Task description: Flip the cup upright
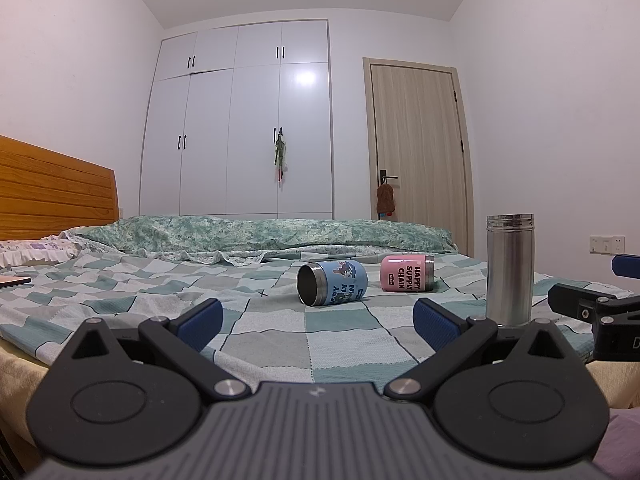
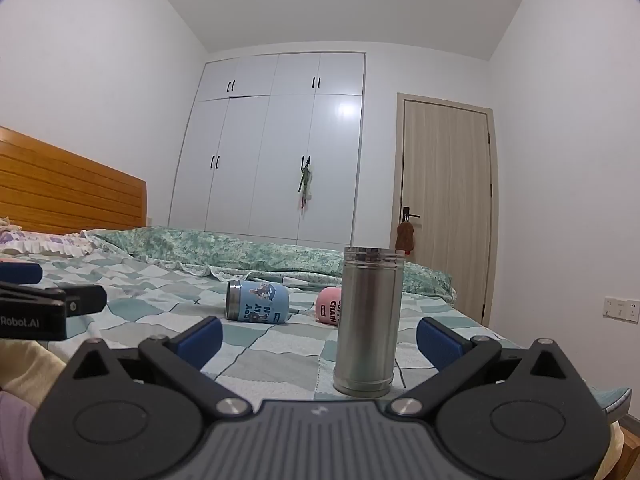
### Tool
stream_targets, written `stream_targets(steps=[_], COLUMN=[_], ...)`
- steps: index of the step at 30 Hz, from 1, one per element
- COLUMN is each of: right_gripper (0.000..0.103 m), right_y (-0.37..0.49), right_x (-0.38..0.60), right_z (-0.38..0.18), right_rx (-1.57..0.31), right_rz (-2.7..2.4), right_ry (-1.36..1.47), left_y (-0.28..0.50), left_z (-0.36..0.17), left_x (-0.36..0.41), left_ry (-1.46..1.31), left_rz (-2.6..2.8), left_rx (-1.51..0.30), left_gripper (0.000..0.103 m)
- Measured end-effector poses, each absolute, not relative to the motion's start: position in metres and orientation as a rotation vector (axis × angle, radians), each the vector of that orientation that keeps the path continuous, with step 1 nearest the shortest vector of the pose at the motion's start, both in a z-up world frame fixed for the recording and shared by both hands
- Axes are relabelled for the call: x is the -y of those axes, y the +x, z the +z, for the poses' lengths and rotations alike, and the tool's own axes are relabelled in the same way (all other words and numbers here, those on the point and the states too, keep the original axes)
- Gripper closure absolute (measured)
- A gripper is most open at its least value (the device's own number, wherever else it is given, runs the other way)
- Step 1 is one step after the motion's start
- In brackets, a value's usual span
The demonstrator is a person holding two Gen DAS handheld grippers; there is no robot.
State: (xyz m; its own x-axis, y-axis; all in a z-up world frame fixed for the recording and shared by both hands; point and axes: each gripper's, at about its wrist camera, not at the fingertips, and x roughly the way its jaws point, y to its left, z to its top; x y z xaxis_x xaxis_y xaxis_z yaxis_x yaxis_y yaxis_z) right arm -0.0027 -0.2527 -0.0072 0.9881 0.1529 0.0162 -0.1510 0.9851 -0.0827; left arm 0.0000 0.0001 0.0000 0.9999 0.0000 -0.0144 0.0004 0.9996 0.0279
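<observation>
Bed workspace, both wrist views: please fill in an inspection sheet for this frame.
Surface: bed with checked cover, rumpled green quilt along the far side.
Job's things: blue cup on its side, mouth toward the left; pink cup on its side beyond it; steel cup standing upright.
Clutter: flat object at the left edge of the bed, too cropped to identify.
Grippers: left claw open, empty; right claw open, empty, with the steel cup just ahead of its fingers.
Cables: nothing seen.
Surroundings: white wardrobe, wooden door, wooden headboard.
</observation>
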Motion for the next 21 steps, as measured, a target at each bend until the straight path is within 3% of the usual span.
stream_targets(steps=[21], right_gripper=[0.000], right_y=[-0.0047], right_x=[0.2512], right_z=[-0.0060], right_rx=[0.020], right_rz=[0.153], right_ry=[-0.084], left_y=[0.0000], left_z=[0.0000], left_x=[0.0001], left_ry=[0.028], left_rz=[-0.001], left_rx=[-0.016], left_gripper=[0.000])
